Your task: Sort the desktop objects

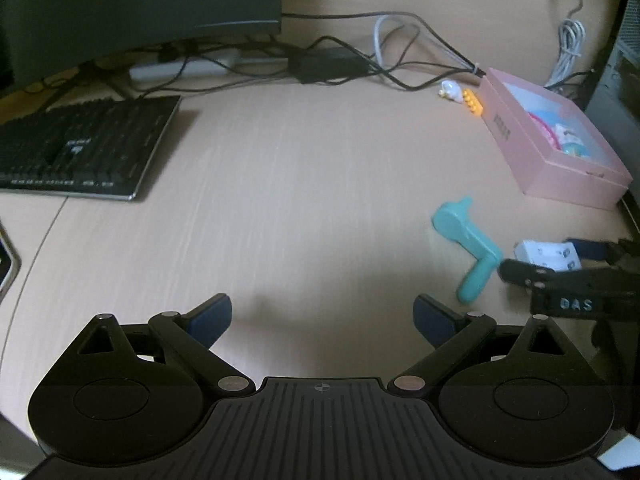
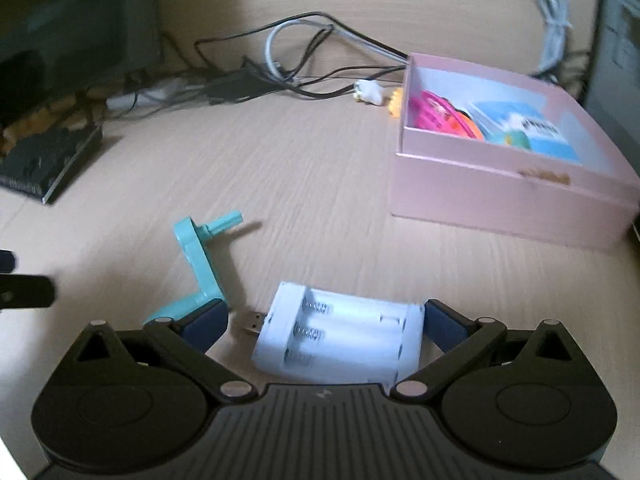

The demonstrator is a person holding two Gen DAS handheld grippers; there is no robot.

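Note:
My right gripper (image 2: 326, 320) is open and straddles a white battery charger (image 2: 340, 336) lying flat on the desk. The charger's right edge is close to the right pad; its USB plug (image 2: 254, 322) points toward the left pad, with a gap. A teal crank handle (image 2: 200, 264) lies just left of it. The open pink box (image 2: 500, 192) holding a pink toy (image 2: 440, 114) and a blue card (image 2: 528, 128) sits far right. My left gripper (image 1: 323, 318) is open over bare desk, left of the teal crank (image 1: 466, 240), the charger (image 1: 548, 256) and the right gripper (image 1: 556, 262).
A black keyboard (image 1: 80, 148) and a monitor (image 1: 140, 4) stand at the far left, with tangled cables (image 1: 360, 52) behind. A small white figure (image 1: 450, 90) and a yellow brick (image 1: 472, 102) lie by the pink box (image 1: 552, 148). A coiled white cable (image 1: 570, 44) is at the far right.

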